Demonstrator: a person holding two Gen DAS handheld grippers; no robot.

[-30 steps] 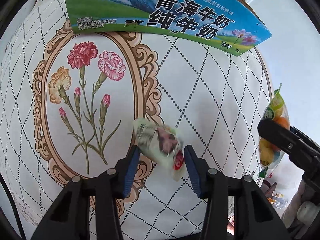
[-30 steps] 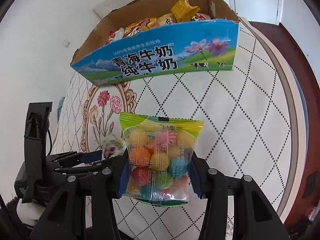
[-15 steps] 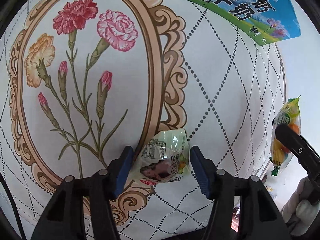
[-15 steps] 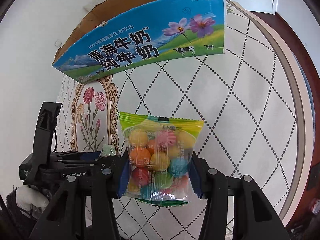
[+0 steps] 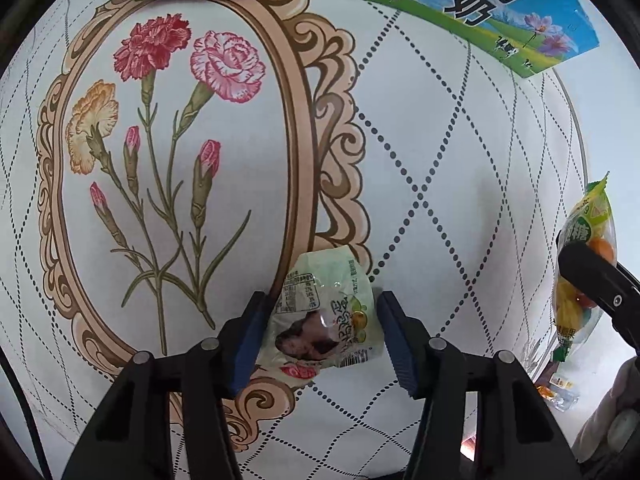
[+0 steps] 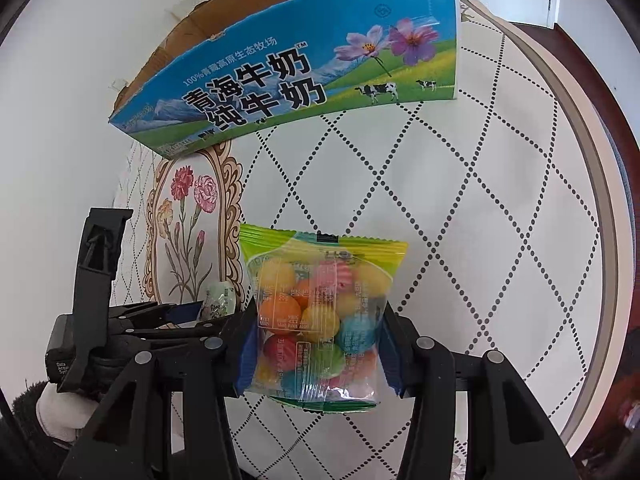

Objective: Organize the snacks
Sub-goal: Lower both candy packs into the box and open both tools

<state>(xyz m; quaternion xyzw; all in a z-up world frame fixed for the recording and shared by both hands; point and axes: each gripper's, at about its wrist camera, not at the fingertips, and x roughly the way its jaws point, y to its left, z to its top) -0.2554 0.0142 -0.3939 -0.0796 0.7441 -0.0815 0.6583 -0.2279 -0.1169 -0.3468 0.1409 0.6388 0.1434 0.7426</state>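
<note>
My left gripper (image 5: 320,332) is open around a small pale green snack packet (image 5: 320,320) that lies on the tablecloth between its blue pads; the left pad touches it, the right pad stands apart. The packet also shows in the right wrist view (image 6: 218,304). My right gripper (image 6: 316,344) is shut on a clear bag of coloured candy balls (image 6: 320,316) and holds it above the table; the bag shows at the right edge of the left wrist view (image 5: 584,272). A blue and green milk carton box (image 6: 300,76) with snacks inside stands at the far side.
The round table has a white quilted cloth (image 6: 460,208) with a flower medallion (image 5: 168,168). Its rim (image 6: 592,184) curves at the right, with dark floor beyond. The left gripper's body (image 6: 96,320) sits left of the right one.
The left gripper has come down over the green packet, which now lies flat between its pads. The box has slid toward the top of the left view. The right gripper still holds the candy bag.
</note>
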